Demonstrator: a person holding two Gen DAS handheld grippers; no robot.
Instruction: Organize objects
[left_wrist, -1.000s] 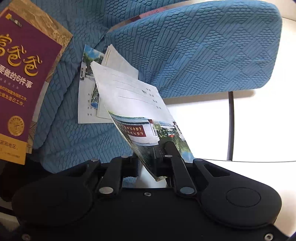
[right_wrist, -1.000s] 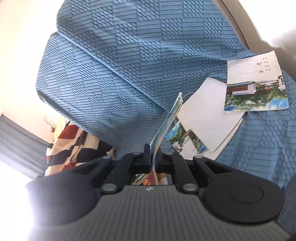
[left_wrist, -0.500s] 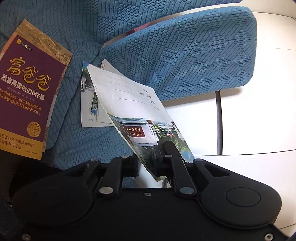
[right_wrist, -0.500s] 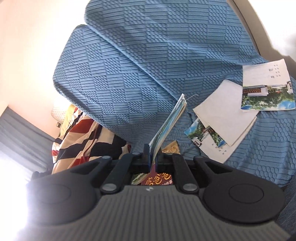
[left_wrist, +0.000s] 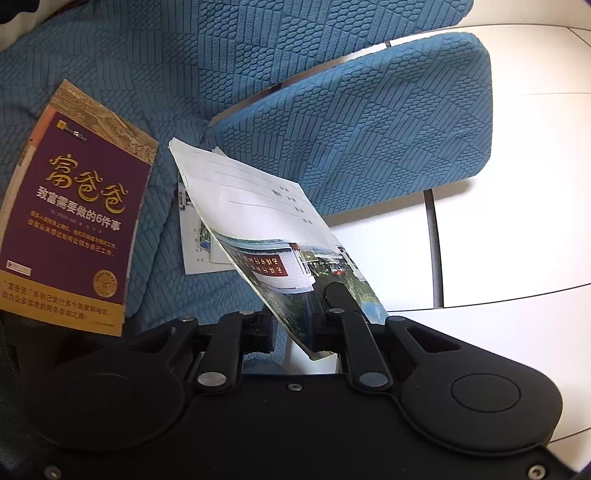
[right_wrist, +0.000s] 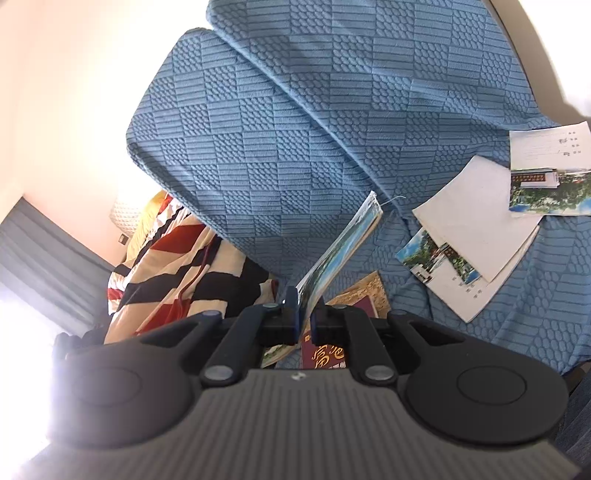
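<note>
My left gripper (left_wrist: 295, 314) is shut on the lower corner of a thin booklet (left_wrist: 266, 214) with a white lined cover and a building photo; it slants up to the left over the blue sofa. A purple book with gold lettering (left_wrist: 74, 221) lies on the sofa seat to its left. Two more booklets (left_wrist: 195, 254) lie flat behind the held one. My right gripper (right_wrist: 304, 314) is shut on another thin booklet (right_wrist: 340, 251), seen edge-on and tilted up to the right. The purple book (right_wrist: 328, 354) shows just under its fingers. Loose booklets (right_wrist: 476, 221) lie on the seat to the right.
A blue textured sofa cushion (left_wrist: 369, 129) rises behind the booklets, with white floor tiles (left_wrist: 517, 221) to its right. In the right wrist view a red, black and cream striped blanket (right_wrist: 173, 266) hangs to the left of the blue cushion (right_wrist: 258, 147), with bright glare beyond.
Both grippers have lifted and drawn back from the sofa with their booklets still gripped. More of the purple book shows in the left view, and it has come into sight under the right gripper.
</note>
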